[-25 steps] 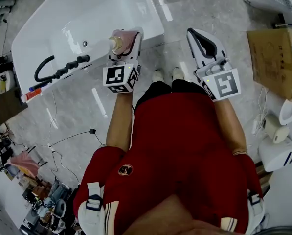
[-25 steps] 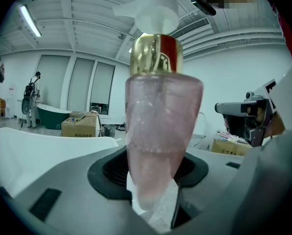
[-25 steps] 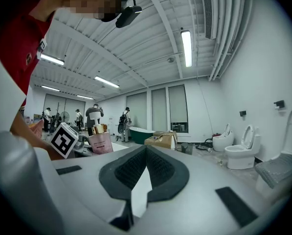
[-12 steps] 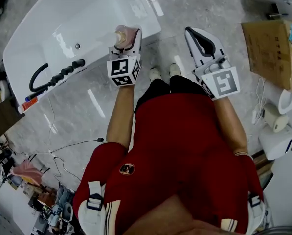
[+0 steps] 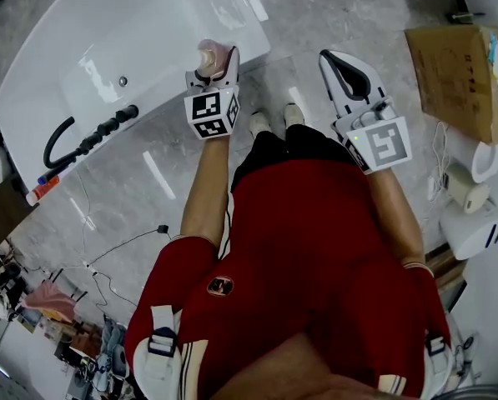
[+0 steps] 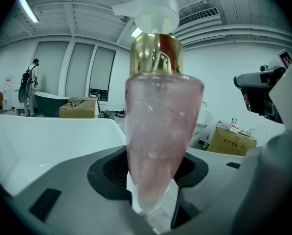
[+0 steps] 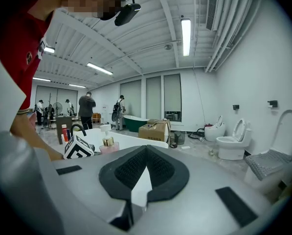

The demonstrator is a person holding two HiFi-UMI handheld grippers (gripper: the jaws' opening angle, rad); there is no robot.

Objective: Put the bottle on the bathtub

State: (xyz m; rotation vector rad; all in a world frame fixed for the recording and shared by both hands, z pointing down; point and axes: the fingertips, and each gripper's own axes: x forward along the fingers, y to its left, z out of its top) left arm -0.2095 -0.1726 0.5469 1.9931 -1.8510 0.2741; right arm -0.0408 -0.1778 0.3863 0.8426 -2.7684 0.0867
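Bottle [image 6: 163, 126] carried forward, clamped in left gripper [image 5: 214, 62]

No legible text (box [image 6: 232, 141] print blurred)

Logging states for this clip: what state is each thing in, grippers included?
left gripper: shut on the bottle.
bottle: upright, pump top on, gripped at its narrow lower end.
right gripper: shut, empty.
bathtub: bottle not yet on it.
toilet: lid raised.
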